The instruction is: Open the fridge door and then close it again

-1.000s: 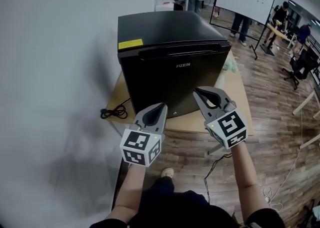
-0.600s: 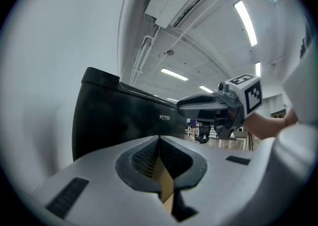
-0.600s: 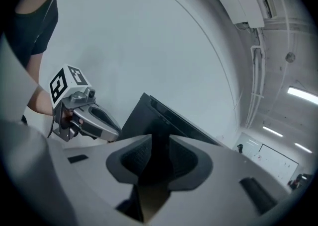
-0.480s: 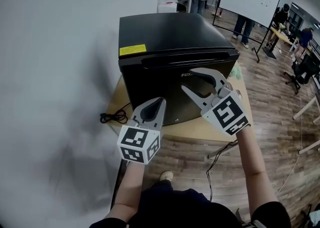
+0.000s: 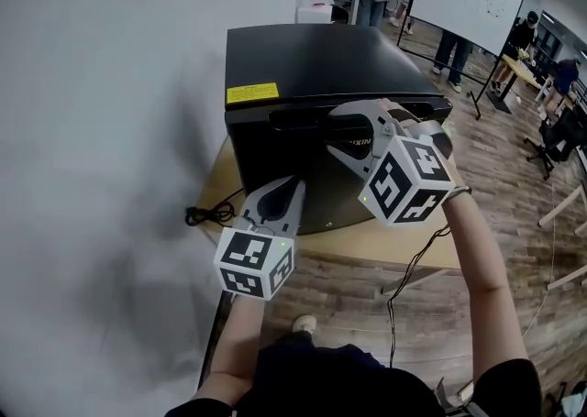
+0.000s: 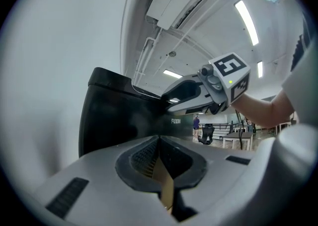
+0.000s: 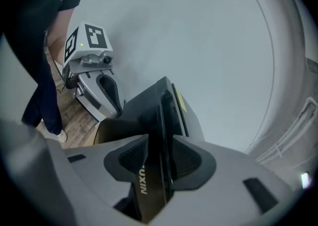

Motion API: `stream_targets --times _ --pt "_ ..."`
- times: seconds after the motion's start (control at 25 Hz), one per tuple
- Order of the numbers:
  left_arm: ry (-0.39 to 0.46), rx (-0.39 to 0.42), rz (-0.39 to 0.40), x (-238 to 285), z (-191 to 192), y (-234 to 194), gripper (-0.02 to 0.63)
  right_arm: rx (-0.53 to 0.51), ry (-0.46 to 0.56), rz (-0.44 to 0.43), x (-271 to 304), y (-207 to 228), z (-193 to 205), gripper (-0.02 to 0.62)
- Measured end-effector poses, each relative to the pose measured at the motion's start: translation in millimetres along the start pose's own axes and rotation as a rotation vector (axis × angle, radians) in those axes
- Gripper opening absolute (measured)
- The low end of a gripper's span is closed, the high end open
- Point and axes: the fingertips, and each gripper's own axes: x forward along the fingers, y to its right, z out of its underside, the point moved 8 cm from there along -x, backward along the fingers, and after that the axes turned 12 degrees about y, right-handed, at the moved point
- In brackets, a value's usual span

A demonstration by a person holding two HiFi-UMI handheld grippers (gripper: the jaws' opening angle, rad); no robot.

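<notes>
The right gripper (image 5: 341, 131), jaws just opened, straddles the handle (image 5: 293, 116) of the fridge (image 5: 312, 53) without pinching, poised to pull, while the left gripper (image 5: 293, 184), jaws together, waits at the table's (image 5: 385, 243) front edge.

The black fridge (image 5: 312, 67) is sitting on a wooden counter (image 5: 404, 246) with its door closed. The right claw (image 5: 332, 129) is reaching the door's handle groove. Its jaws have just been opening, and the door's top edge is lying between them, ungripped. The left claw (image 5: 293, 188), jaws together, is hovering before the lower door.
</notes>
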Motion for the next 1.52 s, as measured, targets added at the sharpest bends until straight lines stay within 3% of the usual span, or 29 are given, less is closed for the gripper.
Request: stream_targets --times 0.36,1.12,1.52 --pt "-0.01 -0.003 -0.018 -2 4 -3 0.007 -0.031 -0.096 -0.056 11 -2 -4 0.109" --pt "-0.014 -0.004 -0.041 -7 9 14 0.007 -0.075 -0.099 -0.087 9 -2 -4 0.091" --pt "-0.014 0.008 -0.069 -30 6 22 0.008 -0.097 -0.133 -0.059 9 -7 -5 0.089"
